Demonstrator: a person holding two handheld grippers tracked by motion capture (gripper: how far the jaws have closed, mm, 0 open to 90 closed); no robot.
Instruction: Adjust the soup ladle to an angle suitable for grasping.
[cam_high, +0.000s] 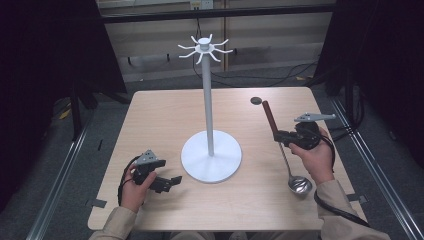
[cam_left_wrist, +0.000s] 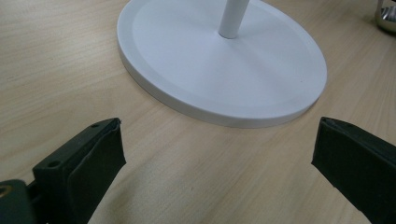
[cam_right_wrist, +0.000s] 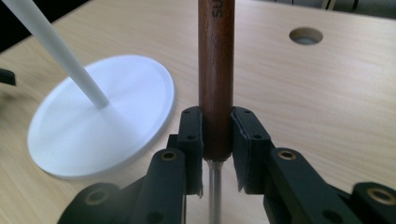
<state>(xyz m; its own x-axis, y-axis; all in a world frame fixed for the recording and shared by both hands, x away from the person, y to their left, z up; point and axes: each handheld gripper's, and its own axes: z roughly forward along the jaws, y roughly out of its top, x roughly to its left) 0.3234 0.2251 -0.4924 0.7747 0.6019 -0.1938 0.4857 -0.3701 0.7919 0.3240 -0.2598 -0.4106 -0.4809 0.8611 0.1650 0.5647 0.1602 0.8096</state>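
Right of the tall white hook stand (cam_high: 210, 107), my right gripper (cam_high: 280, 136) clamped the wooden-handled steel ladle (cam_high: 290, 165) low; it could swing. My left gripper (cam_high: 170, 182) gaped empty.

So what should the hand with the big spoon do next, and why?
Probably lift the ladle higher toward the hooks atop the white stand. The right gripper already clamps its wooden handle, but the bowl hangs near the table.
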